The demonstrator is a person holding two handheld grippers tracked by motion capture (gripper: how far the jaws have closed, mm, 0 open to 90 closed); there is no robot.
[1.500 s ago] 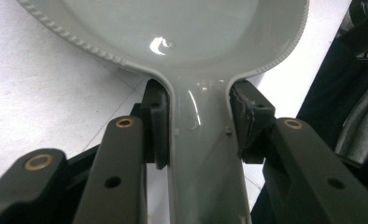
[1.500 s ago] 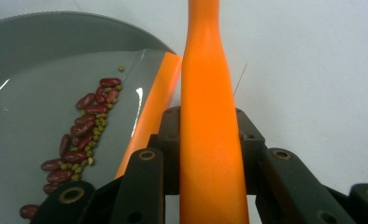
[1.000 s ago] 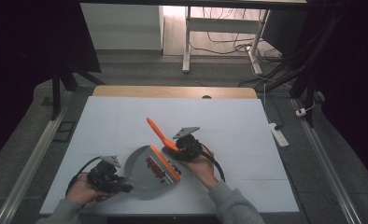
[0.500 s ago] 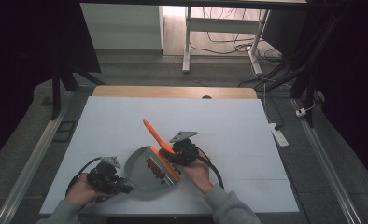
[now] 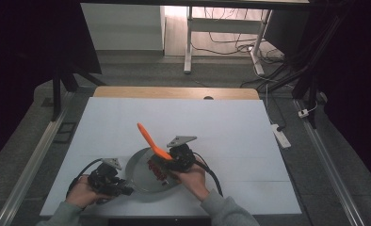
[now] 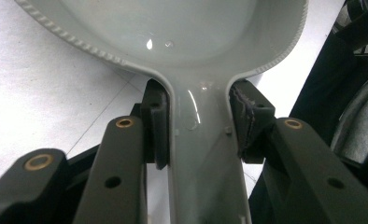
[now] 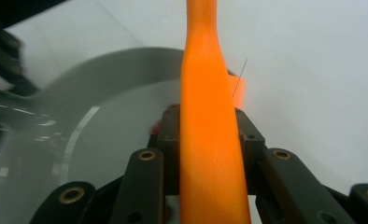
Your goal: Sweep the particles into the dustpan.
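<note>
Pan: a grey round pan (image 5: 143, 169) lies on the white tabletop (image 5: 230, 132) near its front edge, between the two hands; in the left gripper view its bowl (image 6: 182, 32) is cut off by the top of the frame and its handle runs out at the bottom.
Pan handle: clamped from both sides by the fingers (image 6: 156, 123) of the left gripper (image 5: 109, 181); in the high view the handle itself is hidden under that gripper.
Orange utensil: an orange utensil (image 5: 148, 139) slants up and away from the pan; its handle (image 7: 210, 140) is held tight between the fingers (image 7: 170, 140) of the right gripper (image 5: 180, 157), and its upper end is cut off in the right gripper view.
Working end: hidden below the right gripper over the pan; whether it touches the pan cannot be told.
Pan contents: a dark reddish patch (image 5: 156, 170) lies in the pan just beside the right gripper, too small and dim to identify.
Blur: the pan rim (image 7: 112, 60) is smeared in the right gripper view.
Hands: the left hand (image 5: 80, 193) and the right hand (image 5: 193, 181) come in from the bottom edge, their sleeves cut off.
Surroundings: the room beyond the tabletop is dark and hard to read.
</note>
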